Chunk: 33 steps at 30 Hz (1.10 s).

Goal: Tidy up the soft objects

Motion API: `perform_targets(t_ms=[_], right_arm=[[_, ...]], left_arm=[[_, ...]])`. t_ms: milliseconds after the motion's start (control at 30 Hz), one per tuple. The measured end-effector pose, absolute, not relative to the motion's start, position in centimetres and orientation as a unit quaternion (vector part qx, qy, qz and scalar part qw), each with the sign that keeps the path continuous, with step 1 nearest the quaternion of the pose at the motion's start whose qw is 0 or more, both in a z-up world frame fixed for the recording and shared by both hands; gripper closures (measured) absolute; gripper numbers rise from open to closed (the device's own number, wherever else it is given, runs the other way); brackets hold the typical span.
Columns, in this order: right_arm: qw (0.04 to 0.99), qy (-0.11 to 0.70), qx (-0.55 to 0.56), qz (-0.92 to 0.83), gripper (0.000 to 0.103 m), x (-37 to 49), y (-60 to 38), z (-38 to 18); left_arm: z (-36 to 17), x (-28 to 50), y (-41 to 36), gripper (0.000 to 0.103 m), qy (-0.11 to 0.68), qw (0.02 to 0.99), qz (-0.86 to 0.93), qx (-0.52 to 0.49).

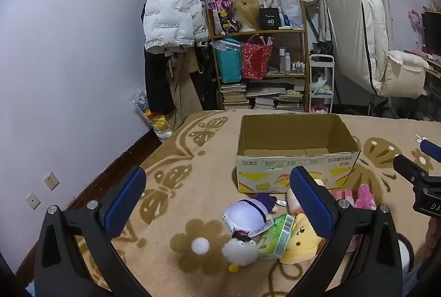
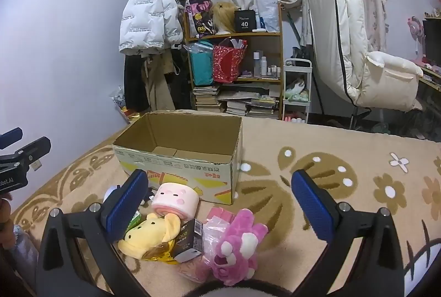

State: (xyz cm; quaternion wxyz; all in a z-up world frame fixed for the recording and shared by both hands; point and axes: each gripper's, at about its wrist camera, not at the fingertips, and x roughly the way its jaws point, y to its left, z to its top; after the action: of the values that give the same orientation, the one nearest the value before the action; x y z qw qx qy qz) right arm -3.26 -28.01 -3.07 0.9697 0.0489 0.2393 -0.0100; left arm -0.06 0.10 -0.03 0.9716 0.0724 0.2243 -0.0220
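Observation:
An open cardboard box (image 1: 296, 162) (image 2: 182, 167) stands on the patterned blanket, with nothing showing inside it. In front of it lies a pile of soft toys: a white and purple plush (image 1: 248, 214), a white fluffy duck (image 1: 239, 250), a yellow bear plush (image 1: 301, 240) (image 2: 148, 236), a pink roll plush (image 2: 175, 199) and a pink dinosaur plush (image 2: 234, 244). A green packet (image 1: 275, 237) and a black carton (image 2: 188, 243) lie among them. My left gripper (image 1: 217, 206) is open above the toys. My right gripper (image 2: 220, 207) is open above the pink dinosaur.
The beige blanket (image 2: 358, 186) with brown butterflies and flowers covers the bed. Beyond its far edge stand a wooden shelf (image 1: 259, 54) with bags and books, a hanging white jacket (image 1: 171, 13), a small white cart (image 1: 321, 82) and a white recliner chair (image 2: 366, 54).

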Motion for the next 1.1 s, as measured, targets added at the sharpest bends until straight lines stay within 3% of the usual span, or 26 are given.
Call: perform_targets(t_ms=[1100], right_arm=[[0.970,0.239,0.048,-0.014,0.000,-3.1,-27.9,-3.3]], left_arm=[[0.5,0.1,0.5,0.000,0.231,0.970,-0.016,0.072]])
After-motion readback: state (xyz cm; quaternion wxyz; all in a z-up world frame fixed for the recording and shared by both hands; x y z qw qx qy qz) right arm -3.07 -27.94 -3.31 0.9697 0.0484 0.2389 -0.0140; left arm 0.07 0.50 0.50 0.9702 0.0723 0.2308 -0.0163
